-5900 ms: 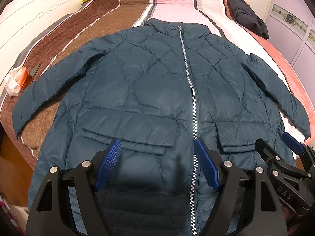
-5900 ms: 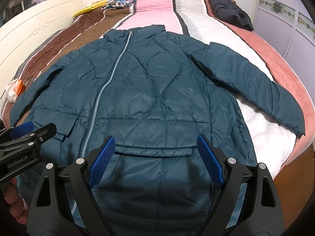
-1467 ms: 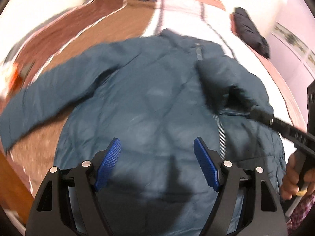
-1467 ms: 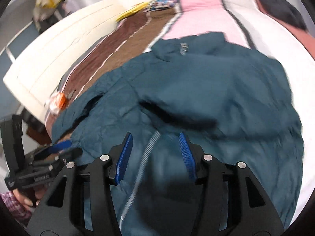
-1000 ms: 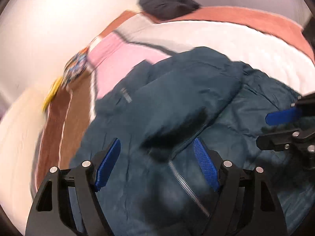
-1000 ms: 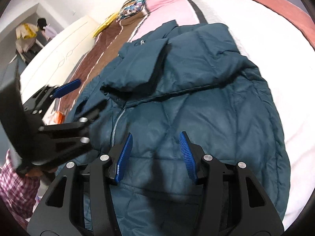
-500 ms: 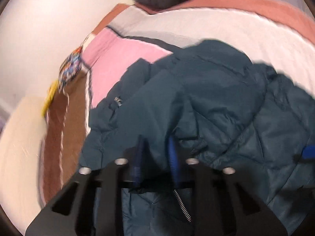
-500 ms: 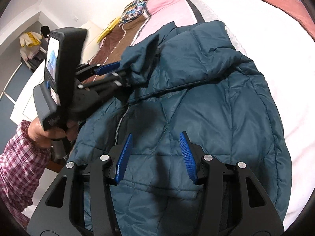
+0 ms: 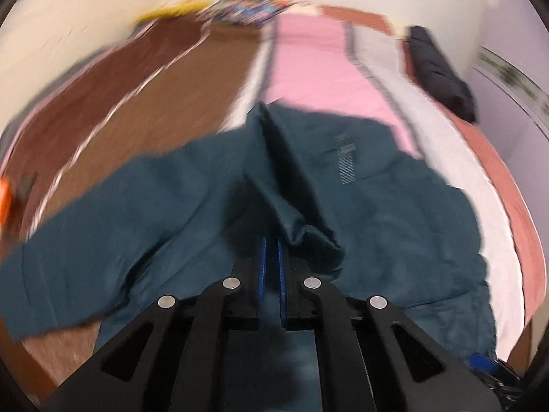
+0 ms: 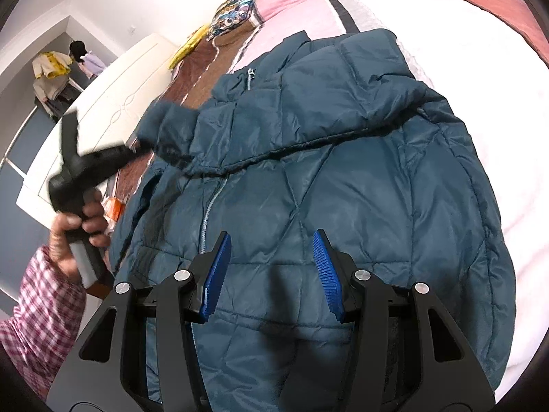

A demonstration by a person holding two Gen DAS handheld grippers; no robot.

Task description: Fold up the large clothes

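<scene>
A dark teal quilted jacket (image 10: 343, 185) is spread front-up across a bed (image 10: 480, 55), its collar toward the pillows and its zipper (image 10: 209, 213) closed down the middle. One sleeve (image 10: 281, 116) has been laid across the chest, so that its cuff end reaches past the zipper line. That cuff is seen pinched in the left claw (image 9: 270, 250), whose blue pads are pressed together on a fold of the teal fabric; the sleeve is lifted into a ridge running away from the pads toward the collar. In the right wrist view the left claw (image 10: 137, 147) is held by a hand (image 10: 75, 230) in a red and white checked sleeve (image 10: 37, 312), at the bed's edge beside the jacket. The other sleeve (image 9: 85, 240) is stretched out flat over the brown part of the bedcover, though this view is blurred.

The right claw (image 10: 271, 271) is held above the lower front of the jacket with its pads spread apart, and nothing is gripped between them.

The bedcover is striped in brown, pink, white and rust. A patterned pillow (image 10: 236, 10) and something yellow (image 10: 188, 44) are seen near the head of the bed, and a dark garment (image 9: 439, 75) is lying at the far side. A cream headboard-like panel (image 10: 113, 103) is seen next to the bed.
</scene>
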